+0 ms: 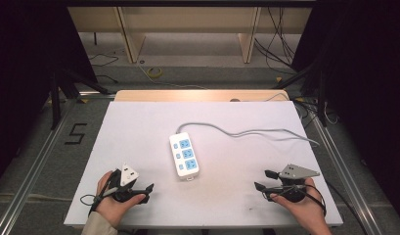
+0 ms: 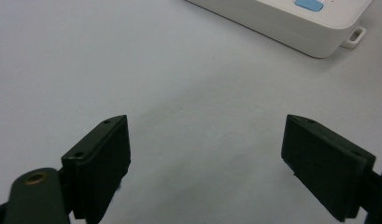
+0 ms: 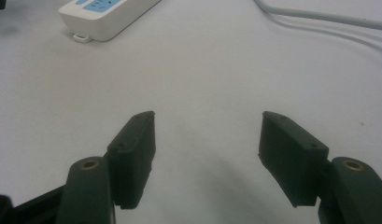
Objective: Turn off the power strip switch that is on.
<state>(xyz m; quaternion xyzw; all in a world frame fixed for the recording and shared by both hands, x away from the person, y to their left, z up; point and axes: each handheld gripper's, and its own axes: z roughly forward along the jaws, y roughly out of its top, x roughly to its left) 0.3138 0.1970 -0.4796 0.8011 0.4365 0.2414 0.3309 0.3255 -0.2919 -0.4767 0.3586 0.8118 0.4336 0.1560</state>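
Observation:
A white power strip (image 1: 184, 155) with blue sockets lies near the middle of the white table (image 1: 139, 127). Its grey cable (image 1: 256, 132) runs off to the right edge. My left gripper (image 1: 147, 193) rests near the front left, open, pointing right toward the strip. Between its fingers (image 2: 102, 163) there is bare table, and the strip's end (image 2: 291, 23) lies ahead to the right. At the front right my right gripper (image 1: 264, 179) is open with nothing between its fingers (image 3: 135, 154). Beyond them are the strip (image 3: 104, 14) and the cable (image 3: 319, 18).
A wooden bench (image 1: 188, 29) stands beyond the table, with loose cables (image 1: 153, 72) on the floor before it. A black "5" (image 1: 76, 133) marks the floor at left. Metal rails (image 1: 41, 156) run along both table sides. Dark curtains close in left and right.

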